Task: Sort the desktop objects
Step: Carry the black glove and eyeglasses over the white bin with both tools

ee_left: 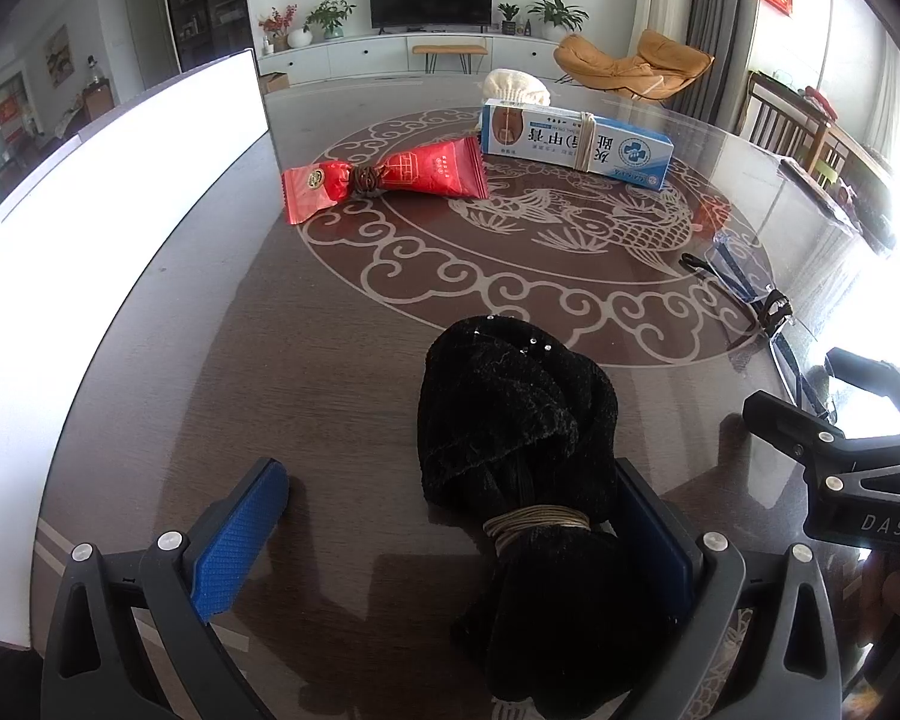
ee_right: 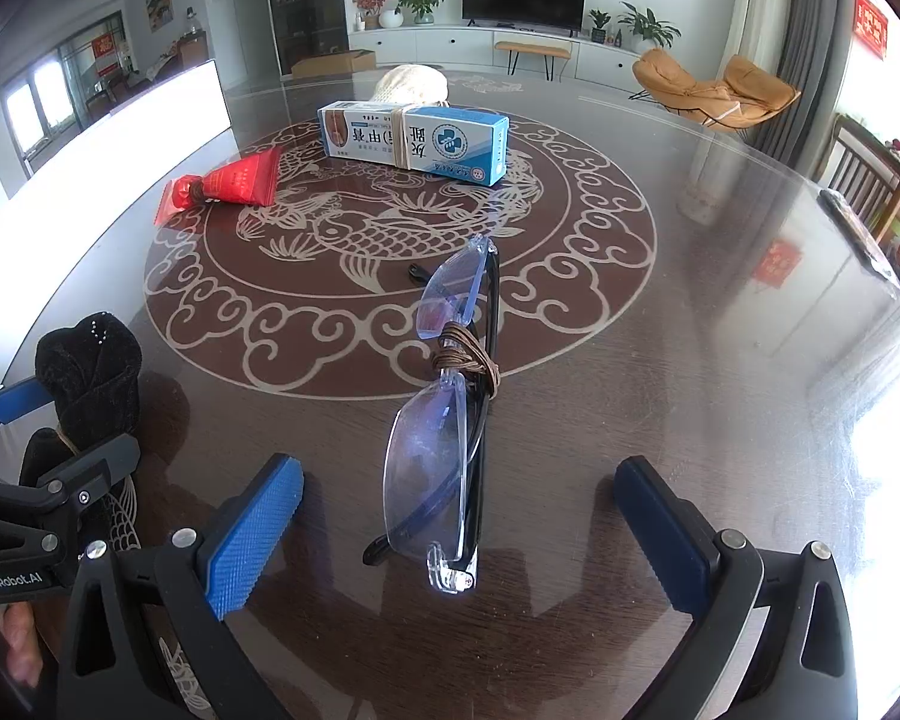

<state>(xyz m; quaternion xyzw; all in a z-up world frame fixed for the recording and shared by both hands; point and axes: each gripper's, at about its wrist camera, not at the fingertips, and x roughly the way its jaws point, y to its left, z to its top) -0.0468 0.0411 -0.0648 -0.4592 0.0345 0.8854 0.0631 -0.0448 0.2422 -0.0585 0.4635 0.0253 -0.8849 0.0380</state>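
Observation:
In the right wrist view my right gripper (ee_right: 456, 534) stands open, its blue pads (ee_right: 252, 534) wide apart. Folded clear glasses (ee_right: 444, 462) with a brown band around the bridge lie on the table between them, touching neither pad. In the left wrist view my left gripper (ee_left: 450, 534) is open too. A black fuzzy cloth bundle (ee_left: 510, 414) tied with a tan band lies between its fingers, against the right one and far from the left pad (ee_left: 240, 540). The right gripper (ee_left: 822, 390) shows at the right edge there.
The round brown table (ee_right: 690, 360) has a pale fish pattern. On its far side lie a red snack packet (ee_left: 390, 177) with a brown band, a banded blue-white box (ee_left: 576, 144) and a cream knitted item (ee_left: 513, 87). A white panel (ee_left: 90, 192) stands at the left.

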